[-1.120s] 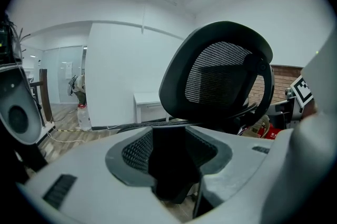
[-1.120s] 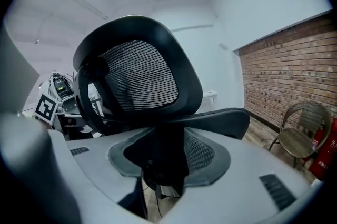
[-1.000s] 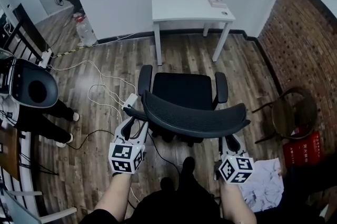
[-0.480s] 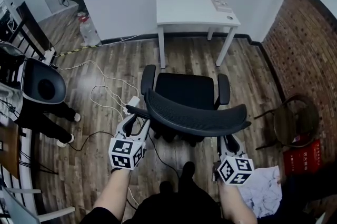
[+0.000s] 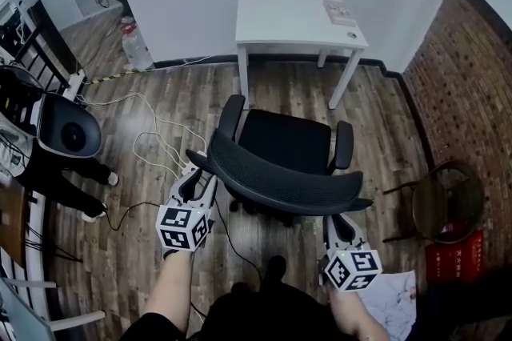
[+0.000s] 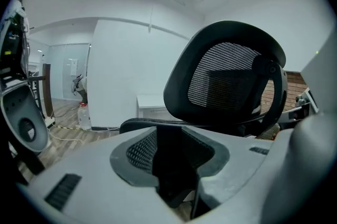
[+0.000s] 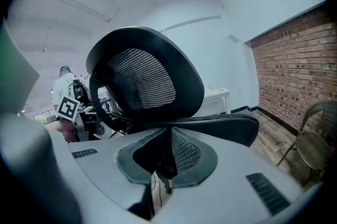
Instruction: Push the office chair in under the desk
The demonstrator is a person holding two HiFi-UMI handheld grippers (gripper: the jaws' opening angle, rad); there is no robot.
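Observation:
A black office chair (image 5: 288, 141) with a wide mesh backrest (image 5: 280, 183) stands on the wood floor, a short way in front of the white desk (image 5: 296, 15) at the wall. My left gripper (image 5: 198, 175) is at the backrest's left end. Its jaws have just been closing, and the backrest's edge sits between them (image 6: 171, 144). My right gripper (image 5: 339, 221) is under the backrest's right end. Its jaws have also just been closing to a narrow gap on the backrest's edge (image 7: 168, 157). The mesh backrest (image 7: 142, 81) fills much of the right gripper view.
White cables (image 5: 160, 139) trail over the floor left of the chair. A seated person's legs and a dark round shell (image 5: 68, 135) are at far left. A water bottle (image 5: 132, 43) stands by the wall. A round metal chair (image 5: 448, 195) and brick wall (image 5: 472, 75) are on the right.
The chair has moved a little towards the desk and turned, its left end leading. Both grippers moved forward with it and their jaws narrowed on the backrest.

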